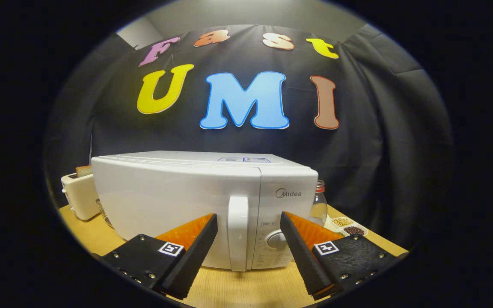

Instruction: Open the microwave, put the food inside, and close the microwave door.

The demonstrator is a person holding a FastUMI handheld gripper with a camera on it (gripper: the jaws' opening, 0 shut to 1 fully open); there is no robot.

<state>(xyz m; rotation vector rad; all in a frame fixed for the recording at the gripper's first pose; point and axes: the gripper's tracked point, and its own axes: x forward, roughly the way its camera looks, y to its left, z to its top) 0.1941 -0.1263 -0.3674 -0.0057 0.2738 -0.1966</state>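
A white microwave [178, 201] stands on the wooden table [238, 291] with its door closed. Its vertical white handle [238, 233] runs down the door's right edge, beside the control panel and round dial [276, 239]. My gripper [248, 220] is open, and the handle lies just ahead of the gap between the fingers, with one finger to each side. Neither finger touches the handle. No food is between the fingers.
A cream toaster [79, 194] with a slice of bread [84, 171] in it stands left of the microwave. To the right sit a clear glass jar [318, 205] and a small white tray [347, 226] of beans and dark seeds. Black cloth hangs behind.
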